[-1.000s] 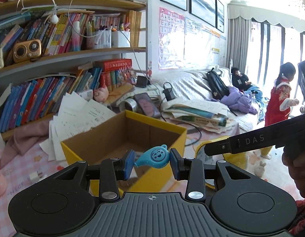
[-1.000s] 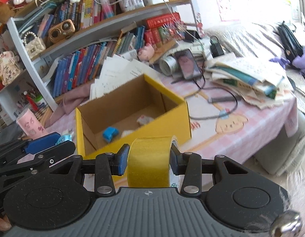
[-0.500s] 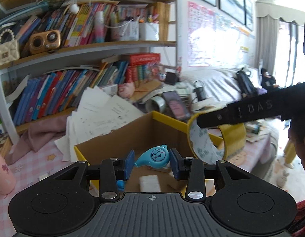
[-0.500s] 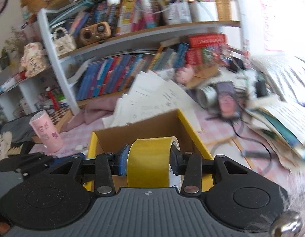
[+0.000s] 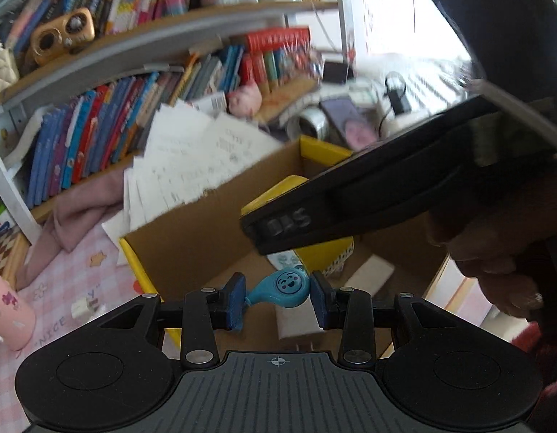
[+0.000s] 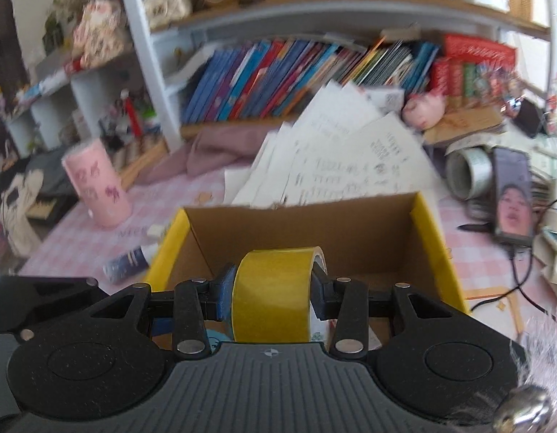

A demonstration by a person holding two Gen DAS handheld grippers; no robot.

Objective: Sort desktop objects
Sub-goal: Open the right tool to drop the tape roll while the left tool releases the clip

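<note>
- Two claws crowd over one box [image 6: 428,238] at once: the right claw [image 6: 272,296] is clamped on the tape [image 6: 271,288], and in the left wrist view its black body cuts across from 3 o'clock, just above the left claw [image 5: 277,297]. My worry is a knock between the two tools, which could jar either grip loose.
- The box, brown inside with yellow walls, sits on the pink checked desk [image 6: 192,187] and already holds a few small items, blurred in both views. The tape hangs over its middle; let go from this height, I judge it could roll on its edge or bounce onto what lies below.
- The papers [image 6: 336,158] lean over the box's rim at 12 o'clock. A claw swinging that way might sweep sheets in.
- The whistle [image 5: 284,287], blue with a smiling face, is pinched in the left claw over the near part of the box. It is small and rounded, with little pad contact, so it could slip out early, perhaps outside the near wall.
</note>
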